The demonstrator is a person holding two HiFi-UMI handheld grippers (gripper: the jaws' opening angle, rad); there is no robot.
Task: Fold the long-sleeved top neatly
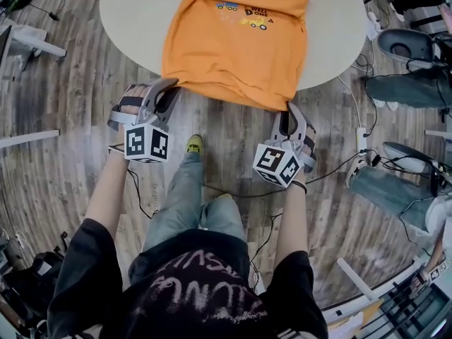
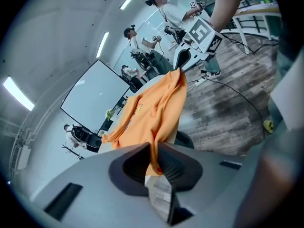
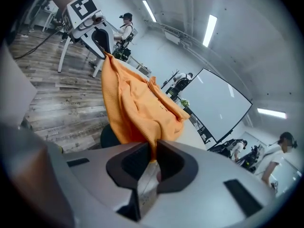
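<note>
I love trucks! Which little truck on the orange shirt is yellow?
The lower truck, nearer the hem of the orange shirt; the upper truck looks mostly blue.

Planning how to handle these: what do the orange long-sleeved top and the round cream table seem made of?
The orange long-sleeved top: soft matte knit, probably cotton; fine knit texture shows and it drapes in folds.
The round cream table: smooth, matte, hard, perhaps laminate or painted board; no grain visible.

Orange top (image 1: 236, 37) with truck print, beige table (image 1: 131, 20), grey-brown plank floor (image 1: 63, 104)
</note>
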